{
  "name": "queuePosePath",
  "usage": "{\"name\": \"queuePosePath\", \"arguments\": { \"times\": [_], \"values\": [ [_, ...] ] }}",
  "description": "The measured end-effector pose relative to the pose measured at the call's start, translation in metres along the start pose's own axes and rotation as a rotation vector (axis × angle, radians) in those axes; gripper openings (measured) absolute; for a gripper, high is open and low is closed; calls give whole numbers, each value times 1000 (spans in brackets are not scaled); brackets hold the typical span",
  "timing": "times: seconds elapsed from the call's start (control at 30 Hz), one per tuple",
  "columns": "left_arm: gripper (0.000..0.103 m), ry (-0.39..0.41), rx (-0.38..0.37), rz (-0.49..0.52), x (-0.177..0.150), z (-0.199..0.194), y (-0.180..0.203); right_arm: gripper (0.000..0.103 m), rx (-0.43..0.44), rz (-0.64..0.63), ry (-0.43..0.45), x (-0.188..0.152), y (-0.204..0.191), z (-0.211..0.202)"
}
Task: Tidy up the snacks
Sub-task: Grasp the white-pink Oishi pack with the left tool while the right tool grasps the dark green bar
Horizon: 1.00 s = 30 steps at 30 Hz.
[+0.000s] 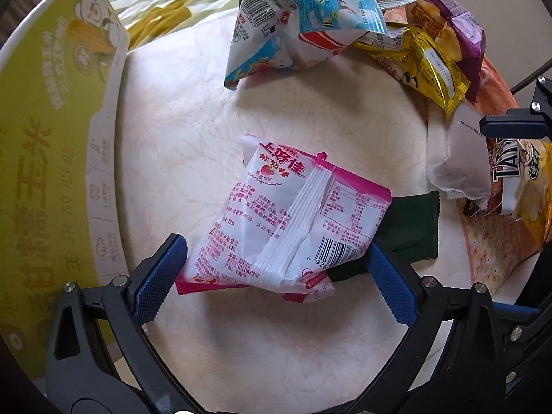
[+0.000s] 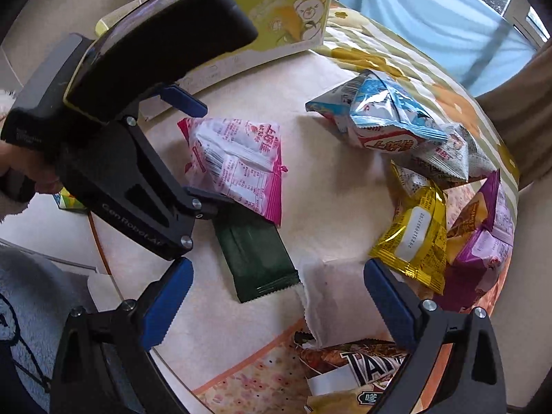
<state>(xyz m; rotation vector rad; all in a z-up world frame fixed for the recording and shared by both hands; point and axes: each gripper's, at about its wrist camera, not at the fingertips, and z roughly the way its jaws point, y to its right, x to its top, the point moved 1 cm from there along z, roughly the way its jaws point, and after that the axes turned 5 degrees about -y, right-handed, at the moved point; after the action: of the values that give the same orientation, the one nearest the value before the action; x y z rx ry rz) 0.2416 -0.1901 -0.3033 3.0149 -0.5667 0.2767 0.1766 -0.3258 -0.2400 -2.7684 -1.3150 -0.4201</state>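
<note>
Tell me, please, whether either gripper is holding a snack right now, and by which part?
Neither has closed yet. The left gripper stands open around the lower end of the pink-and-white packet; the right gripper is open around the white packet.

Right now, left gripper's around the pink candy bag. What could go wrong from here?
1. The pink-and-white bag overlaps the dark green packet; the left gripper, open, may drag or pinch it as well.
2. Soft, puffy bag: the pads could slip or crush it.
3. The right gripper is open around the white packet close by, so the two tools could collide.
</note>
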Motion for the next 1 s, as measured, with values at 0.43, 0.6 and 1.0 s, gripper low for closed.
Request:
{"name": "queuePosePath", "arguments": {
  "times": [0.43, 0.6, 1.0],
  "values": [
    [69, 51, -27, -103, -2, 2, -26, 85, 37, -165, -88, 14, -14, 37],
    [69, 46, -16, -113, -3, 3, -23, 74, 61, -182, -107, 18, -19, 48],
    [69, 42, -10, -123, -10, -1, -19, 42, 117, -147, -102, 20, -12, 43]
  ]
}}
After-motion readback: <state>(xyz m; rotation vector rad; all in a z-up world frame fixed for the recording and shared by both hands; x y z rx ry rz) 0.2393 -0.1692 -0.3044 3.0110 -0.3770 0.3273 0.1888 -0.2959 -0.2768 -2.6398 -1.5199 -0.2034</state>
